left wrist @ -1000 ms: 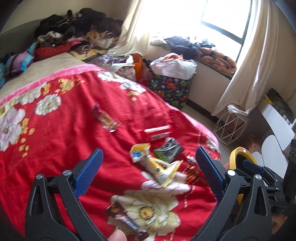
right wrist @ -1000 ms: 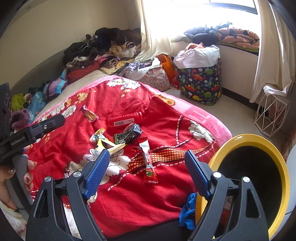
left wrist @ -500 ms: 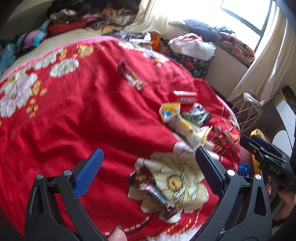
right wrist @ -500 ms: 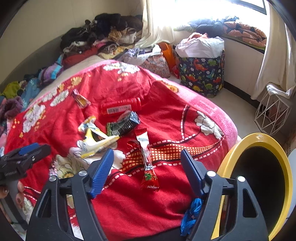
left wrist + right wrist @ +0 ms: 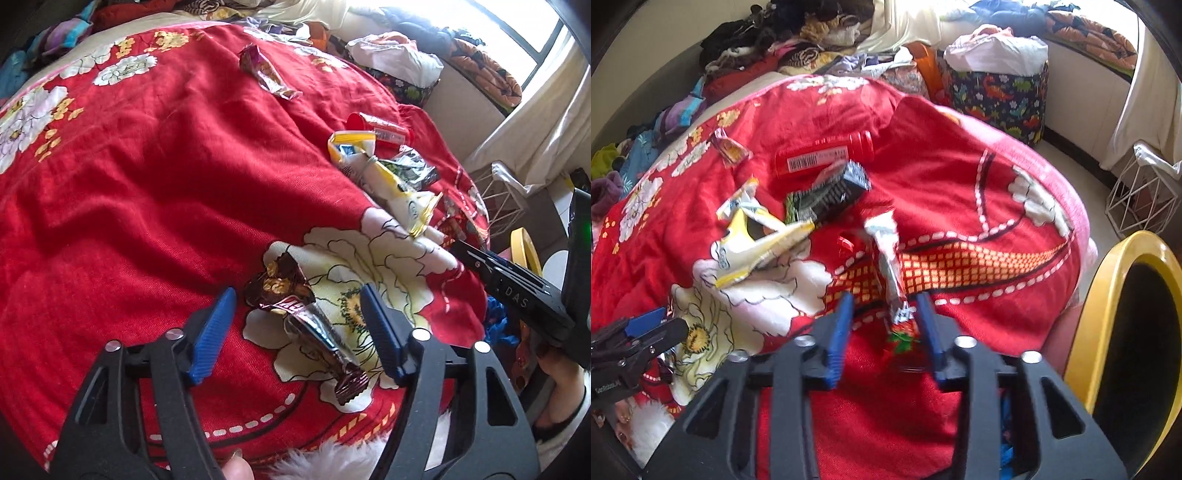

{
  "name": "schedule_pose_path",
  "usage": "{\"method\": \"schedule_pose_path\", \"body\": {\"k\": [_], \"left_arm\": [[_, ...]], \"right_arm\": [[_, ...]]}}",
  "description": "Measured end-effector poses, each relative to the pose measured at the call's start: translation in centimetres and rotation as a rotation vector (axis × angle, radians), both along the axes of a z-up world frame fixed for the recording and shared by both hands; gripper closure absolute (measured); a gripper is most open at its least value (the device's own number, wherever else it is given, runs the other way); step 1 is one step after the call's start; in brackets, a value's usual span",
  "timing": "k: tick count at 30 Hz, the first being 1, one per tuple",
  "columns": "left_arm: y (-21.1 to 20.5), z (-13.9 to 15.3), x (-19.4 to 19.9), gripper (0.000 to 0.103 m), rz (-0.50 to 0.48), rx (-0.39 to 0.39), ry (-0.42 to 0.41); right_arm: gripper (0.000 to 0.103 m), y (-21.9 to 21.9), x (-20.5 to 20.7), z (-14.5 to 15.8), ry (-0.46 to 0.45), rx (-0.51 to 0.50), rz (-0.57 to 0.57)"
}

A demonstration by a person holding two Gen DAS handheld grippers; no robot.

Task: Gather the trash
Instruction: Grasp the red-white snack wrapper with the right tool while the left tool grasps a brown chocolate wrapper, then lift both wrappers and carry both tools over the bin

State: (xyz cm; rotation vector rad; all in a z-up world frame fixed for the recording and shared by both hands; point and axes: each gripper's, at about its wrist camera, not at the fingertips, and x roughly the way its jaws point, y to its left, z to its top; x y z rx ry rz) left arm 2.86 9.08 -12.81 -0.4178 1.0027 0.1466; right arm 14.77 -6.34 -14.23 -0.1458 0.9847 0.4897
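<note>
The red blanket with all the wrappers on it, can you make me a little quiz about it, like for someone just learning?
1. True or false: the left gripper has its jaws on either side of a brown wrapper.
2. What lies between the jaws of the right gripper as they close? A) the red tube B) a long silver and red wrapper C) the yellow and white wrapper
3. What colour is the rim of the bin beside the bed?

Key
1. True; the jaws are closing but not yet pressing on it.
2. B
3. Yellow
</note>
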Motion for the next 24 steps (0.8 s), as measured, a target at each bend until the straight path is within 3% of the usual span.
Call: {"method": "schedule_pose_path", "body": {"k": [1,2,4,5,6,24], "left_arm": [[0.0,-0.1,0.0,0.054,-0.001,0.006,0.004],[0.0,-0.2,0.0,0.064,-0.002,0.012,0.009],[0.1,-0.2,0.0,0.070,-0.001,0.017,0.015],[0.1,-0.2,0.0,0.079,-0.001,0.019,0.015],[0.0,-0.1,0.0,0.082,-0.005,0.022,0.014],[-2.6,4.0,1.0,0.085,-0.089,0.012,-0.143]], "right_arm": [[0.085,0.1,-0.1,-0.2,0.003,0.002,0.005],[0.086,0.0,-0.3,-0.2,0.003,0.006,0.010],[0.087,-0.1,-0.7,-0.1,0.000,0.021,0.015],[0.087,-0.3,-0.9,0.1,0.000,0.030,0.015],[0.087,-0.4,-1.2,0.2,0.000,0.046,0.016],[0.087,-2.8,-3.9,3.8,-0.029,0.191,0.023]]}}
